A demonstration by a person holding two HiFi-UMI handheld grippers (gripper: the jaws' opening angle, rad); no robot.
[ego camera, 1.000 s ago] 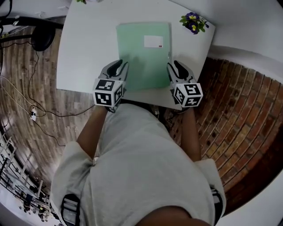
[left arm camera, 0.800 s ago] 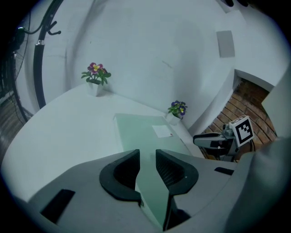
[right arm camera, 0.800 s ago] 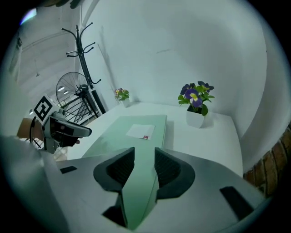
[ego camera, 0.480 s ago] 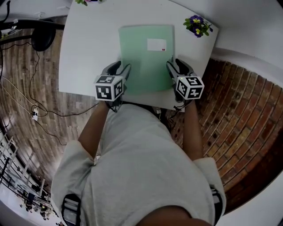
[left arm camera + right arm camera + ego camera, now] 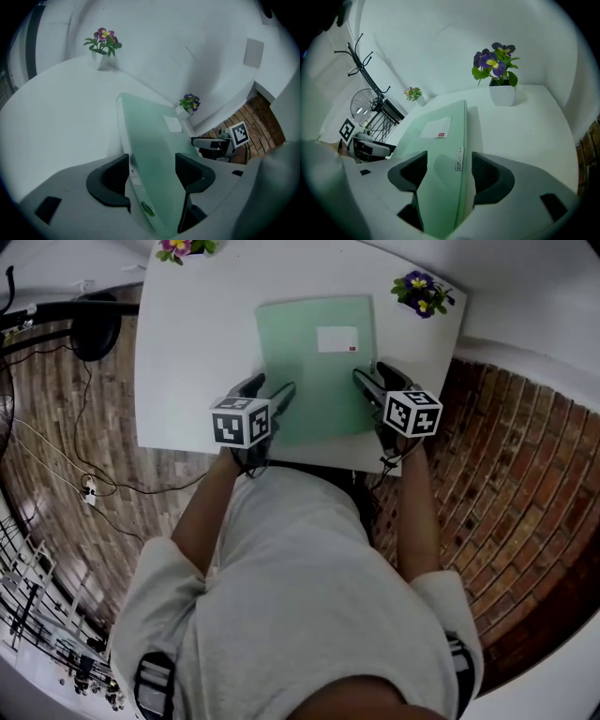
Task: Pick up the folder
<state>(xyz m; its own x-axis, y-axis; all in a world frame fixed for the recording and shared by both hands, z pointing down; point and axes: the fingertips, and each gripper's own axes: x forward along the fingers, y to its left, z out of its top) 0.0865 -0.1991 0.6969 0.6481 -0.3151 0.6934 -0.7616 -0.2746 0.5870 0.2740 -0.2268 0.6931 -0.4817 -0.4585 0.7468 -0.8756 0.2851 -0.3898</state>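
The left gripper (image 5: 270, 392) has just been spreading its fingers, which now stand apart astride the spine edge of the pale green folder (image 5: 319, 362) lying on the white tabletop (image 5: 187, 352). The right gripper (image 5: 373, 381) has opened likewise at the opposite edge, so neither is clamped and closing looks like the next step. Only the left gripper view shows the spine's round finger hole (image 5: 148, 209); only the right gripper view shows the small edge badge (image 5: 459, 159).
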